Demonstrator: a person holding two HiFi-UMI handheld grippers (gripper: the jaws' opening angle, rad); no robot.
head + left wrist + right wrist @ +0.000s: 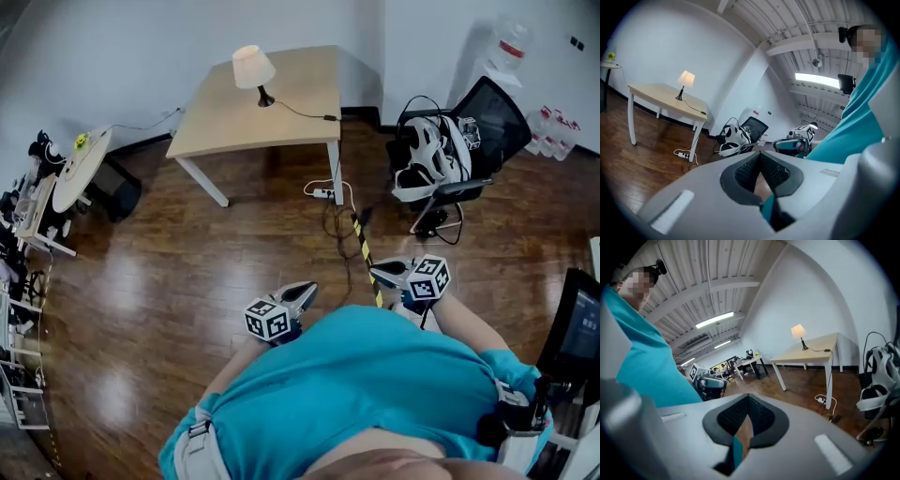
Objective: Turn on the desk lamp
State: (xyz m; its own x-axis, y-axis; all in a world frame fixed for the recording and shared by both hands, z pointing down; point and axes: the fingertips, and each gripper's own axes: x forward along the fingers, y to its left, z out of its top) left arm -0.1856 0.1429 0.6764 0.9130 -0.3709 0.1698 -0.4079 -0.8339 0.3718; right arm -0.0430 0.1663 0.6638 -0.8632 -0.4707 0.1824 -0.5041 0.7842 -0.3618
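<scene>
Clearly the distance is what matters: the left gripper (302,292), grey with a square-marked cube behind it, is held close against the person's teal shirt (375,375), and the small desk lamp (253,68), with its cream cloth shade on a thin dark stem, stands well apart from it across the brown wooden floor (187,272). The desk lamp lies straight ahead and slightly left of this gripper. Its long axis is upright, and it sits near the far edge of the pale rectangular wooden table (234,129).

In the left gripper view the two dark ribbed pads meet at their tips with nothing between them, so this gripper is closed and empty.

A thin black cord (298,112) runs rightward from the lamp's base over the tabletop toward the table's right edge. A small dark lump (330,117) sits on it there. It may be a switch, but it is too small to tell.

Further right, the right gripper (377,272), of the same grey build, is also held near the body. Its own view likewise shows its pads touching at the tips and gripping nothing. It points roughly toward the table's right edge, so I judge it the better placed for the cord, while the left gripper lines up more nearly with the lamp itself. Either way, a walk forward looks necessary first.
</scene>
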